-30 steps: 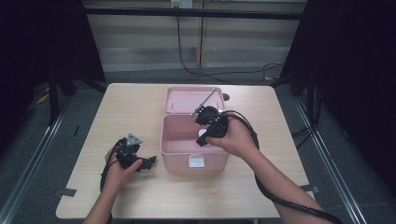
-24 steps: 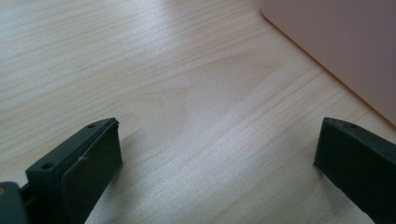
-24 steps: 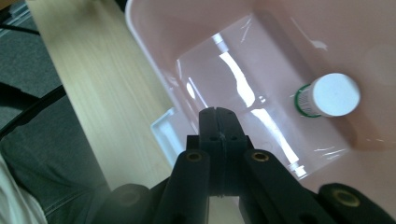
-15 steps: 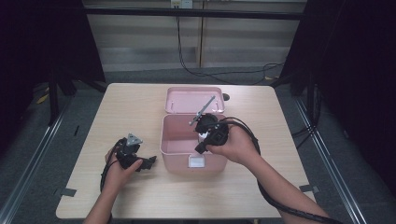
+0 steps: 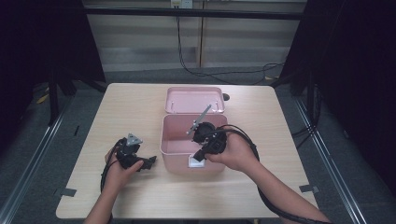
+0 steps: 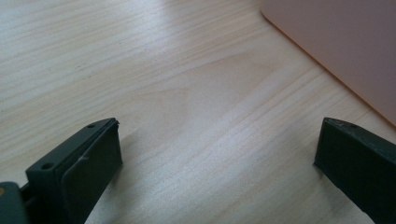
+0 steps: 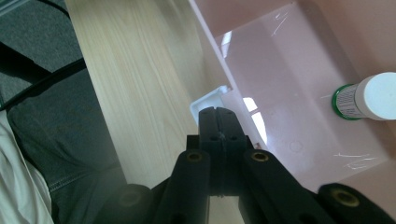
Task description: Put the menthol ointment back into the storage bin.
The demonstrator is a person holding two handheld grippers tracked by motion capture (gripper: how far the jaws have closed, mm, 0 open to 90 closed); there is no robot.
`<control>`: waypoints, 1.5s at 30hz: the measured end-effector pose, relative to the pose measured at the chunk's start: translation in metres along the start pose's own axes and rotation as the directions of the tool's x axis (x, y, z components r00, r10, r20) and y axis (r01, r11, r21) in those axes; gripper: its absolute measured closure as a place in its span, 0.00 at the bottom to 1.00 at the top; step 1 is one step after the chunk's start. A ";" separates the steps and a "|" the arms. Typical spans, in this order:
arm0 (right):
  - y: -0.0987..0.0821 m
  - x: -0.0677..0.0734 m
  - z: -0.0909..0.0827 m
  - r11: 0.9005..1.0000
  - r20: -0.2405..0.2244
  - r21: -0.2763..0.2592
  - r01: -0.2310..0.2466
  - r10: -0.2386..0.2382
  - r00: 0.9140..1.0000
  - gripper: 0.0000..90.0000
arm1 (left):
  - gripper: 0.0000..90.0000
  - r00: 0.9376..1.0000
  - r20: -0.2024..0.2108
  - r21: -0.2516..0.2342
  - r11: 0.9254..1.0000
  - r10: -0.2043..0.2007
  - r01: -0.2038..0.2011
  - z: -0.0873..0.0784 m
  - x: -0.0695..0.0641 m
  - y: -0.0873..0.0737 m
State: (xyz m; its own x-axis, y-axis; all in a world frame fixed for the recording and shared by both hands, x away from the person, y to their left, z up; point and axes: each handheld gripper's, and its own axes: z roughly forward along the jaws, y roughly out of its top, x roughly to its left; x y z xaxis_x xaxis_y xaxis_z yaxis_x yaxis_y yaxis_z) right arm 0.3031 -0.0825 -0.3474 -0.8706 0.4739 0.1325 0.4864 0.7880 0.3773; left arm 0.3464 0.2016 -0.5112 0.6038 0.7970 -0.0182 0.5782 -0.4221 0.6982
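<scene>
An open pink box (image 5: pixel 180 164) stands mid-table, its lid (image 5: pixel 195 99) lying flat behind it. A white-capped bottle with a green band (image 7: pixel 369 98) lies on the box floor. My right gripper (image 5: pixel 200 156) hangs over the box's near wall with its jaws shut on nothing. Its tips (image 7: pixel 219 114) are just above the white latch (image 7: pixel 210 99) on the front rim; whether they touch it I cannot tell. My left gripper (image 5: pixel 150 162) rests on the table left of the box, open wide and holding nothing (image 6: pixel 217 135), with the pink wall (image 6: pixel 336 42) just ahead.
The wooden table (image 5: pixel 121 112) has bare room to the left, right and front of the box. A small dark object (image 5: pixel 226 97) sits beside the lid's far right corner. Black cables trail from both grippers toward the person.
My right gripper has come from over the box's middle toward its near wall and the latch, a little lower. The left gripper has stayed put.
</scene>
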 end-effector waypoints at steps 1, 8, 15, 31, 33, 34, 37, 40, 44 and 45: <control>0.000 0.000 0.000 1.000 0.009 0.001 -0.002 0.002 1.000 1.00 | 0.00 1.000 0.000 0.000 1.000 0.000 0.000 0.000 0.000 0.000; -0.004 -0.002 0.007 1.000 -0.002 -0.003 0.013 -0.013 1.000 1.00 | 0.00 1.000 0.000 0.000 1.000 0.000 0.000 0.000 0.000 0.000; -0.005 0.000 0.014 1.000 0.004 0.015 0.012 -0.012 1.000 1.00 | 0.00 1.000 0.000 0.002 1.000 0.004 -0.004 0.000 0.000 0.000; -0.011 0.004 0.022 0.998 0.037 0.005 0.061 -0.061 0.997 1.00 | 0.00 1.000 -0.001 0.001 1.000 0.004 -0.004 0.000 0.000 0.000; -0.012 0.004 0.022 0.997 0.038 -0.003 0.077 -0.076 0.996 1.00 | 0.00 1.000 0.000 0.002 1.000 0.004 -0.004 0.000 0.000 0.000; -0.012 0.005 0.022 0.997 0.043 -0.004 0.078 -0.077 0.996 1.00 | 0.00 1.000 0.000 0.001 1.000 0.004 -0.004 0.000 0.000 0.000; -0.013 0.007 0.023 0.994 0.058 -0.007 0.106 -0.105 0.993 1.00 | 0.00 1.000 0.000 0.001 1.000 0.004 -0.004 0.000 0.000 0.000; -0.014 0.007 0.023 0.993 0.063 -0.016 0.114 -0.113 0.992 1.00 | 0.00 1.000 -0.002 -0.001 1.000 -0.002 0.002 0.000 0.000 0.000; -0.016 0.007 0.023 0.993 0.062 -0.022 0.115 -0.114 0.992 1.00 | 0.02 1.000 -0.002 -0.001 1.000 -0.003 0.003 -0.001 0.001 0.000; -0.016 0.008 0.023 0.993 0.064 -0.023 0.119 -0.117 0.991 1.00 | 0.03 1.000 -0.006 -0.001 1.000 -0.005 0.005 -0.001 0.001 0.000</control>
State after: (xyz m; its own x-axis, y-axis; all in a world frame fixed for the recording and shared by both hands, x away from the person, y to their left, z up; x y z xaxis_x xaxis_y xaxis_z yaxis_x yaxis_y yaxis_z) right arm 0.2904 -0.0822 -0.3738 -0.9149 0.4026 0.0282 0.3777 0.8296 0.4113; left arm 0.3461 0.2030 -0.5104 0.5976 0.8016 -0.0172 0.5808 -0.4179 0.6986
